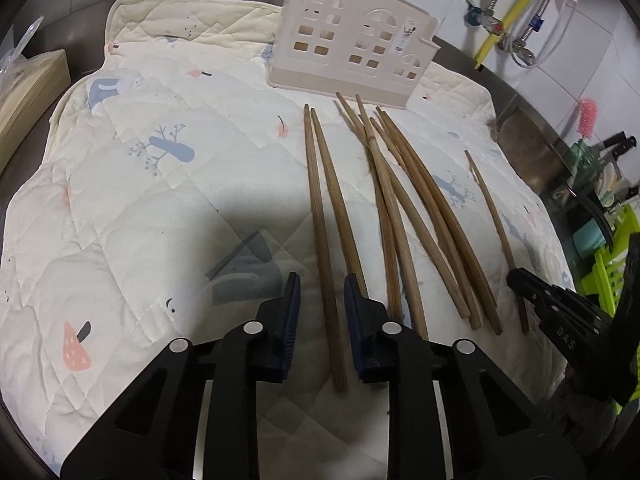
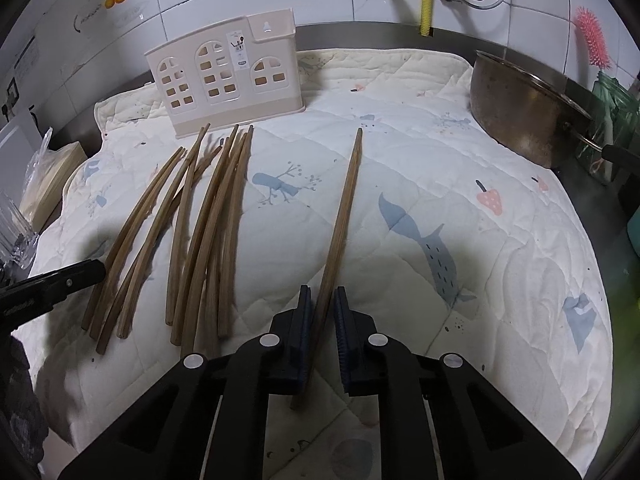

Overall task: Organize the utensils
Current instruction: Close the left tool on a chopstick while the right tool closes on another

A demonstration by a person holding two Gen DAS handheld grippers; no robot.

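Both grippers at chopsticks on the quilted mat [image 2: 460, 160].

We see the right gripper [image 2: 323, 300] clamped on a lone chopstick [image 2: 344, 208], right of the chopstick pile [image 2: 200, 220] before the cream utensil holder [image 2: 228, 84]. The left gripper [image 1: 322, 296], nearly closed, straddles the pile's leftmost chopstick [image 1: 320, 216]; we cannot confirm pad contact.

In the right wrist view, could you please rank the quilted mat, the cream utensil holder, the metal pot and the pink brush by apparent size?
1. quilted mat, by far the largest
2. metal pot and cream utensil holder: too alike to rank
3. pink brush, smallest
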